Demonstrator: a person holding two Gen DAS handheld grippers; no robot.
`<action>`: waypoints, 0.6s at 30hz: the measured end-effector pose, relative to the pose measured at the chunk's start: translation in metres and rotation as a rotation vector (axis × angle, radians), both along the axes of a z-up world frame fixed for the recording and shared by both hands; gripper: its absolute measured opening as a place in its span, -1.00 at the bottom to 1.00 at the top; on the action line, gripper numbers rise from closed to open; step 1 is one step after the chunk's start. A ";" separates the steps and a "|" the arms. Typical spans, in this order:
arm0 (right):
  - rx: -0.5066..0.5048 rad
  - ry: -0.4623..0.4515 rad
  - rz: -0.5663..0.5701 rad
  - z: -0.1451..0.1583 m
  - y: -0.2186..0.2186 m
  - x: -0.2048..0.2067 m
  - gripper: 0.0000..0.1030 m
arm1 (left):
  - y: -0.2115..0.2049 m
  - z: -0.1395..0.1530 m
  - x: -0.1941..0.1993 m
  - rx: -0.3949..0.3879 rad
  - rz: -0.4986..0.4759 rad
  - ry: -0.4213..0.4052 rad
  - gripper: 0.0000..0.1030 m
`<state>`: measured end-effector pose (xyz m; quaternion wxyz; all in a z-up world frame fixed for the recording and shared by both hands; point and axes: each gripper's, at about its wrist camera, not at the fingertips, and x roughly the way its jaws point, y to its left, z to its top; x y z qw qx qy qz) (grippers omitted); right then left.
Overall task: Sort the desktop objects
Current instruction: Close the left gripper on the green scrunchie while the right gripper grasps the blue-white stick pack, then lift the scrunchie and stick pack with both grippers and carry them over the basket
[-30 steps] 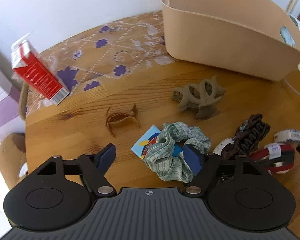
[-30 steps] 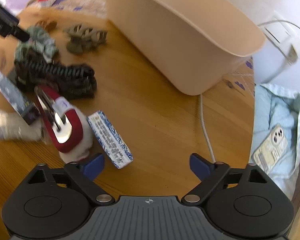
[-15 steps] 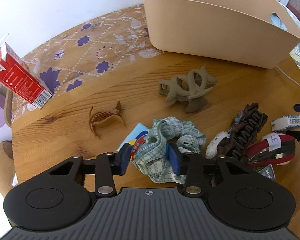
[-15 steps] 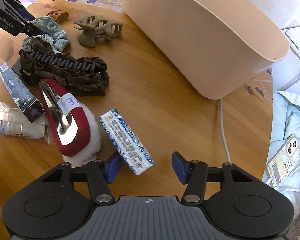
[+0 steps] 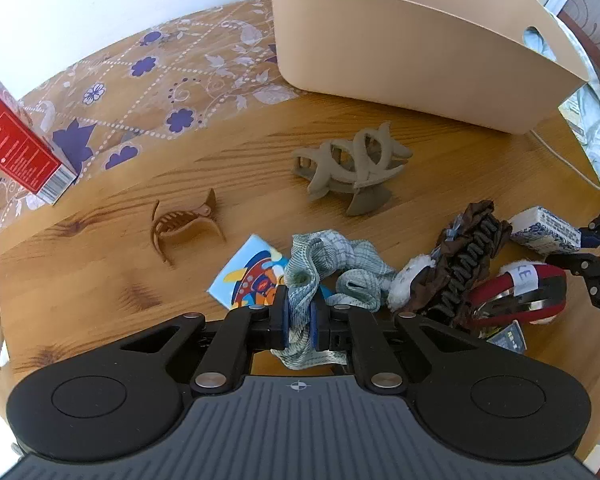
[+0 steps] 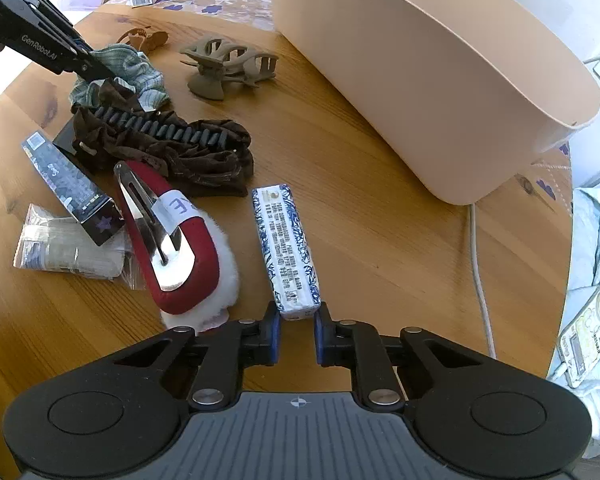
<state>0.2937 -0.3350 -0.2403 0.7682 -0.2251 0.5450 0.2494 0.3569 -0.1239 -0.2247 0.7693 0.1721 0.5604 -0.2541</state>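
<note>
My left gripper is shut on a green checked scrunchie, which lies partly over a blue picture card on the wooden table. My right gripper has closed to the sides of a blue-and-white patterned box, near its end; the box rests on the table. The same box shows in the left wrist view. A beige tub stands at the back, also in the right wrist view.
A grey claw clip, a brown claw clip, a brown ruffled hair clip, a red snap clip on white fluff, a dark small box and a clear packet lie around. A red carton stands far left. A white cable runs right.
Both grippers have closed: the left one onto the scrunchie, the right one around the end of the patterned box. Both moved forward toward their objects.
</note>
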 end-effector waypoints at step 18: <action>-0.071 -0.100 0.072 -0.002 0.012 0.000 -0.31 | 0.008 -0.001 0.000 -0.020 0.002 0.006 -0.83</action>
